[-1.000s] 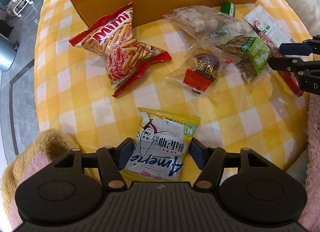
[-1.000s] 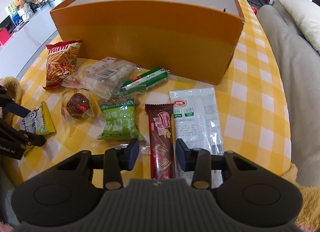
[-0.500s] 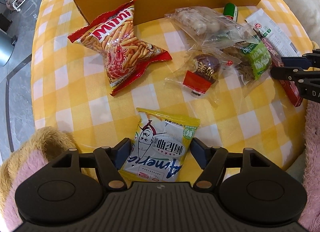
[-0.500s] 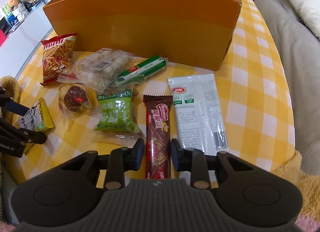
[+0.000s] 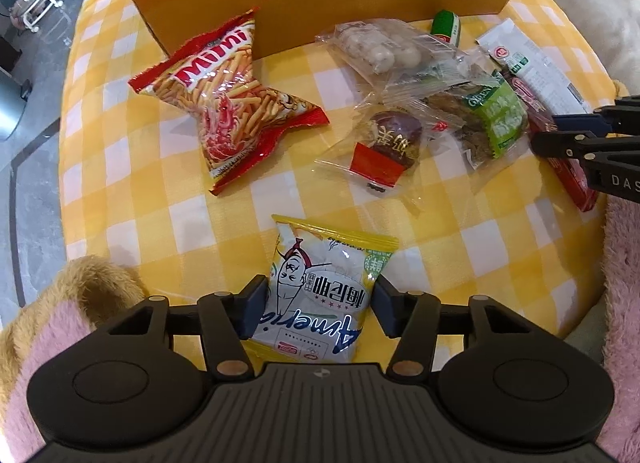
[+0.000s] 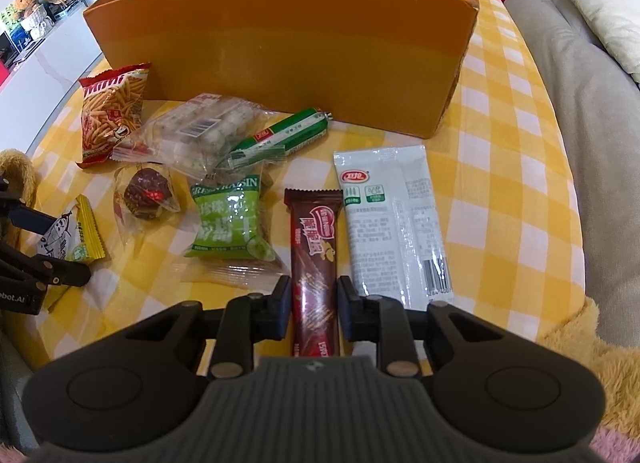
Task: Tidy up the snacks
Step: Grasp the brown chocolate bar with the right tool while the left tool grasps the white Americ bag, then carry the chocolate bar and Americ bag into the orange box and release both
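Note:
Snack packets lie on a yellow checked tablecloth (image 5: 132, 167) in front of an orange box (image 6: 280, 59). My left gripper (image 5: 320, 303) points straight down over a yellow-and-white snack packet (image 5: 324, 283); its jaws are closing and the pads touch the packet's two sides. My right gripper (image 6: 314, 307) is shut on the near end of a brown chocolate bar (image 6: 314, 243), which lies flat on the cloth. In the left wrist view the right gripper (image 5: 560, 131) shows at the right edge, on the bar (image 5: 576, 183).
Between the grippers lie a red Mimi stick bag (image 5: 228, 99), a clear bag of white balls (image 6: 200, 131), a green sausage stick (image 6: 288, 133), a dark round sweet (image 6: 146, 193) and a green raisin pack (image 6: 228, 223). A white pack (image 6: 392, 223) lies right of the bar. A sofa (image 6: 592, 111) stands on the right.
The left jaws have drawn in from wide apart to the sides of the yellow packet. The right jaws have narrowed onto the chocolate bar. Neither hand has shifted.

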`<state>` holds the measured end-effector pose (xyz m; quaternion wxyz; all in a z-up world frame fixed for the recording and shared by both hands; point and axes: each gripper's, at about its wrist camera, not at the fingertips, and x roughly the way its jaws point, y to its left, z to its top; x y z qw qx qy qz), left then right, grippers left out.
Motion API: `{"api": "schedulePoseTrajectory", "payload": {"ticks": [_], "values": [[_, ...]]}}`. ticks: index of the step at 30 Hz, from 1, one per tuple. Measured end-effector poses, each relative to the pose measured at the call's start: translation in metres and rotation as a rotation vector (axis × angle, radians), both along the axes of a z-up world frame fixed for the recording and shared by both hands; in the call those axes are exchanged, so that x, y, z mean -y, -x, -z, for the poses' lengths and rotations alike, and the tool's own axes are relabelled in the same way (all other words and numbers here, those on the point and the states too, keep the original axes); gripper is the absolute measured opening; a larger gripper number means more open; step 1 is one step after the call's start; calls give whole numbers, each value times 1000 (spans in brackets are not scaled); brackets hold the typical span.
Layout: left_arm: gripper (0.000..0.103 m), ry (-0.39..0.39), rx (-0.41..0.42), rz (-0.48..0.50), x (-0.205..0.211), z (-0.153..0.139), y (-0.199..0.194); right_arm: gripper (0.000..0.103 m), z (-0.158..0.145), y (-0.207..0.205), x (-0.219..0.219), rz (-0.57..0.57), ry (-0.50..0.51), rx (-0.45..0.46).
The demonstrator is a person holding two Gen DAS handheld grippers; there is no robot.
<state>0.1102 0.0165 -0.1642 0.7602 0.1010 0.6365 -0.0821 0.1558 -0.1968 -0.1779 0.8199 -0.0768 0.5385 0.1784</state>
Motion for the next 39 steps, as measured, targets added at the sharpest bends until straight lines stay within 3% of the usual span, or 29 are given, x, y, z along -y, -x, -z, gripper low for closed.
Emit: {"api": "schedulePoseTrajectory", "payload": {"ticks": [14,27,39], "values": [[62,13,103,-17,7,-52,18,20,-24,14,15,107,-61,13],[62,34,231,41,29,-98,18,20,-83,39,28,176,-113,127],[62,126,348,27,32,-144,-3,20,-136,27,21,159,-170,216]]}}
